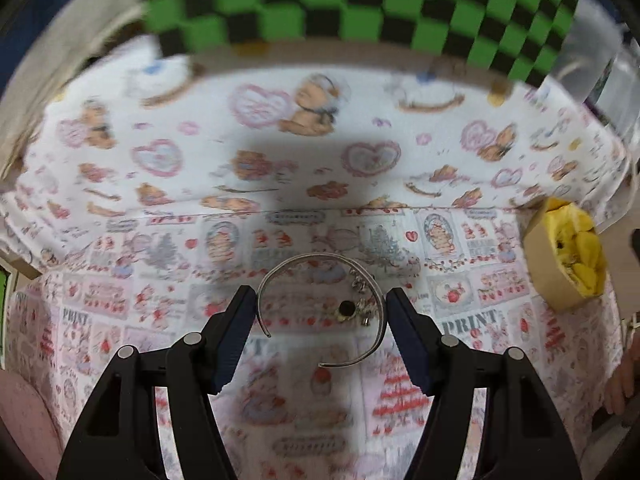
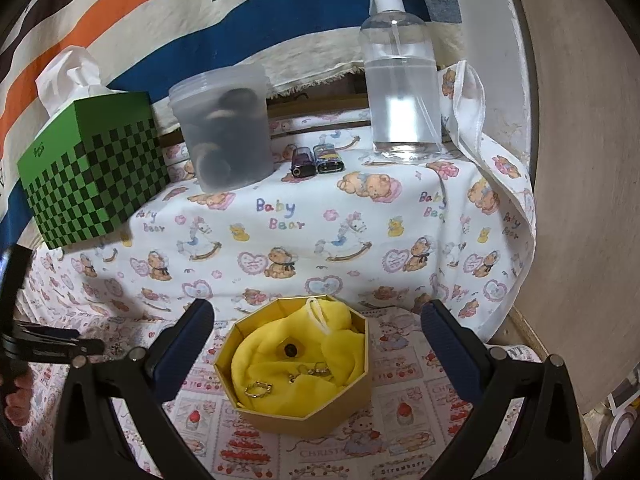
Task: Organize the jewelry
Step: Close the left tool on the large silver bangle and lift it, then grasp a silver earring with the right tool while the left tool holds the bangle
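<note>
The left gripper (image 1: 320, 312) has its jaws clamped across the bangle (image 1: 320, 304) to carry it toward the box (image 2: 296, 364) at the desk's right edge, where the right gripper (image 2: 318, 344) waits released

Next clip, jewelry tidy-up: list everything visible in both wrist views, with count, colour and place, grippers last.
Bangle: one, silver, open cuff between the left fingers.
Small jewelry: few, dark and silver, inside the bangle's curve.
Box: one, tan octagon, yellow cloth and rings inside.
Tissue box: one, green-black checked, rear left.
Tub: one, translucent grey, rear centre.
Lighters: two, dark, beside the tub.
Spray bottle: one, clear, rear right.
Left gripper: black, pads at the bangle's sides.
Right gripper: black, open.
</note>
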### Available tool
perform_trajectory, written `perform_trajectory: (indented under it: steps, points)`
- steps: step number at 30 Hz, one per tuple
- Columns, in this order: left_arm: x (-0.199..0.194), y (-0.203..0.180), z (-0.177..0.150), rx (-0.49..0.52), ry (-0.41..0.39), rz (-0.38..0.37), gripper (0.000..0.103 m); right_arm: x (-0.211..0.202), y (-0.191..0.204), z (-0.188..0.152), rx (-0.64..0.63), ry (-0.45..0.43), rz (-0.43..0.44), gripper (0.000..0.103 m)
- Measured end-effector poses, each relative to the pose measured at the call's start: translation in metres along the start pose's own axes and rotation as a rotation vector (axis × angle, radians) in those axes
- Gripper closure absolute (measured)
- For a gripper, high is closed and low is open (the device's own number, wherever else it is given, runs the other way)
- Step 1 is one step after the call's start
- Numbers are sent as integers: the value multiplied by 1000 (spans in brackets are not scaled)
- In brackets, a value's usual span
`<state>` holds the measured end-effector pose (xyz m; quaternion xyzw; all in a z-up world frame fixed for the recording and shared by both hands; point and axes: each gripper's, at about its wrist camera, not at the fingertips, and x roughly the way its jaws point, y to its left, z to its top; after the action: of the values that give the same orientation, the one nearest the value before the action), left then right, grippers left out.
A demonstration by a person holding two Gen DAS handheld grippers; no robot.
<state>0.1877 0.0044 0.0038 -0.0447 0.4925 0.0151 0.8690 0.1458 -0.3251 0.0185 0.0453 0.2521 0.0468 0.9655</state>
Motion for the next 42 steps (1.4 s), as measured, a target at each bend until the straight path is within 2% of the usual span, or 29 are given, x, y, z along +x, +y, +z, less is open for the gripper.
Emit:
perform_trajectory:
  steps: [4,7,12,17,20,22,25,29,30,32,35,37,42]
  points:
    - [-25,16,-16,-27,-58,-33,37,-4,7,0,-18,-4,30,0]
    - [-39,37,-24,-36,-109,-28,37,-10,17,0,-39,-13,81,0]
    - [-42,62,-34,-80,-170,-33,37,-14,47,-5,-116,-7,142,0]
    - [-25,63,-40,-91,-194,10,37,3,91,-11,-151,161,277,0]
    - [-26,73,-41,-126,-205,-17,37,21,123,-16,-124,305,382,0]
    - [-29,83,-41,-167,-226,-18,37,32,142,-19,-107,361,431,1]
    - [-31,98,-42,-220,-248,-14,37,45,169,-23,-105,409,441,15]
    - [-28,112,-43,-269,-240,-19,37,68,193,-28,-78,490,440,36]
    - [-27,113,-43,-273,-237,-22,37,74,197,-30,-68,510,440,39]
    - [-26,115,-44,-280,-237,-15,37,87,206,-35,-56,548,412,48]
    - [-23,118,-43,-287,-230,-12,37,100,210,-42,-50,591,396,61]
    - [-23,121,-43,-304,-226,-17,37,106,212,-46,-48,607,389,64]
    - [-25,122,-44,-311,-228,-25,37,115,212,-54,-59,626,374,85]
